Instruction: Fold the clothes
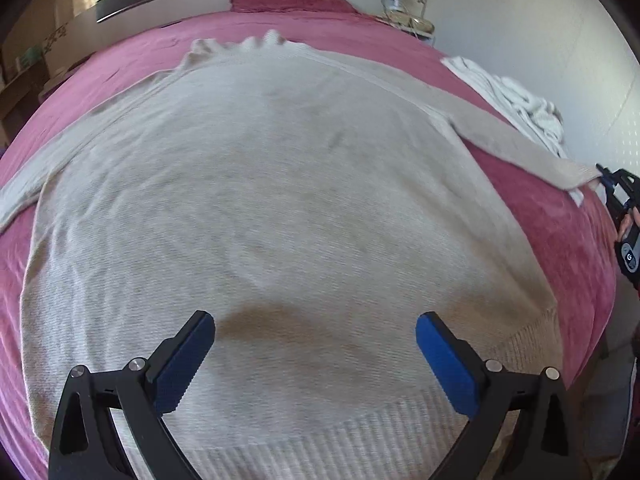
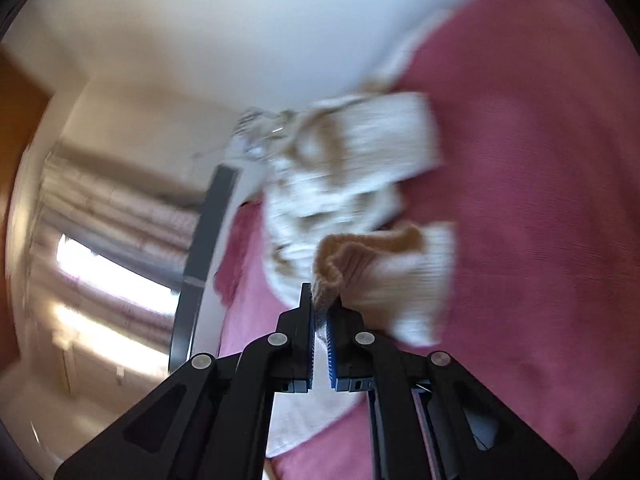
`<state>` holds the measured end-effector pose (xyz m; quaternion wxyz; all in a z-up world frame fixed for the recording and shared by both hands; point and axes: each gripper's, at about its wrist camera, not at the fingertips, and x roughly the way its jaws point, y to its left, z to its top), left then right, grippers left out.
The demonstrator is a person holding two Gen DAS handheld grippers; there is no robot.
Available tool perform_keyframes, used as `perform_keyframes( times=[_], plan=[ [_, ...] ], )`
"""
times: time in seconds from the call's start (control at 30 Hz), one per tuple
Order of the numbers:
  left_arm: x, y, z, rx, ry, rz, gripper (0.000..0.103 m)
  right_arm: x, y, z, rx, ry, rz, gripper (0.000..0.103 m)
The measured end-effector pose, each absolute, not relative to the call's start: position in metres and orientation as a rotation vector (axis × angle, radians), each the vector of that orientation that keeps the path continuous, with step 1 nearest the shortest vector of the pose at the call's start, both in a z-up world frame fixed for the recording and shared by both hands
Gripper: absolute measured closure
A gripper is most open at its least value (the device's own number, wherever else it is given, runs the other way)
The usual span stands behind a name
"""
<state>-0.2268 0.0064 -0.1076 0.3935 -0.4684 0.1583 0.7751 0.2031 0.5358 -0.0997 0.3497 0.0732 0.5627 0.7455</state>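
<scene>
The sweater (image 1: 256, 200) lies flat on the bed (image 1: 560, 240), hem toward me at 6 o'clock, collar at 12 o'clock, both sleeves spread out to 3 and 9 o'clock. The body shows no fold.

Step in hand, as I judge it: the right sleeve fold. My right tool (image 2: 320, 322) is clamped on the cuff (image 2: 332, 276); in the left view that tool (image 1: 608, 184) sits at 3 o'clock with the sleeve end at its tip. The right view is motion-blurred, so I cannot tell how far the cuff is lifted off the bed.

Next move, as I judge it: carry the cuff from 3 o'clock across the body toward 9 o'clock, keeping the sleeve taut so that it lands flat without a twist. The knit looks soft and slack; it may sag or bunch if carried low.

Tool state:
- Right tool: jaws nearly closed, a narrow gap filled by the cuff's knit.
- Left tool (image 1: 316, 344): jaws wide apart, holding nothing, poised over the lower body near the hem band. I cannot tell whether its fingers (image 1: 184, 360) touch the cloth.

A white cloth (image 1: 516, 100) lies bunched at 2 o'clock near the bed's edge, apart from the sweater body.
</scene>
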Motion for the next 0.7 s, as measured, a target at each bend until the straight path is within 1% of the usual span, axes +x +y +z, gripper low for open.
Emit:
perform_keyframes(
  times=[0.07, 0.17, 0.3, 0.43, 0.47, 0.7],
  plan=[
    [-0.239, -0.005, -0.108, -1.198, 0.366, 1.985, 0.000, 0.173, 0.533, -0.079, 0.147, 1.410, 2.023, 0.098],
    [-0.253, -0.022, -0.112, -1.218, 0.310, 2.013, 0.000, 0.093, 0.530, -0.041, 0.024, 1.314, 2.191, 0.098],
    [-0.271, -0.046, -0.114, -1.220, 0.260, 2.042, 0.000, -0.042, 0.503, 0.004, -0.116, 1.197, 2.434, 0.098],
    [-0.287, -0.073, -0.117, -1.226, 0.224, 2.070, 0.000, -0.177, 0.445, 0.024, -0.286, 1.065, 2.635, 0.098],
    [-0.291, -0.075, -0.116, -1.221, 0.225, 2.074, 0.000, -0.208, 0.427, 0.021, -0.342, 1.035, 2.671, 0.098],
    [-0.318, -0.087, -0.117, -1.210, 0.218, 2.087, 0.000, -0.386, 0.287, -0.050, -0.827, 0.845, 2.801, 0.098]
  ],
)
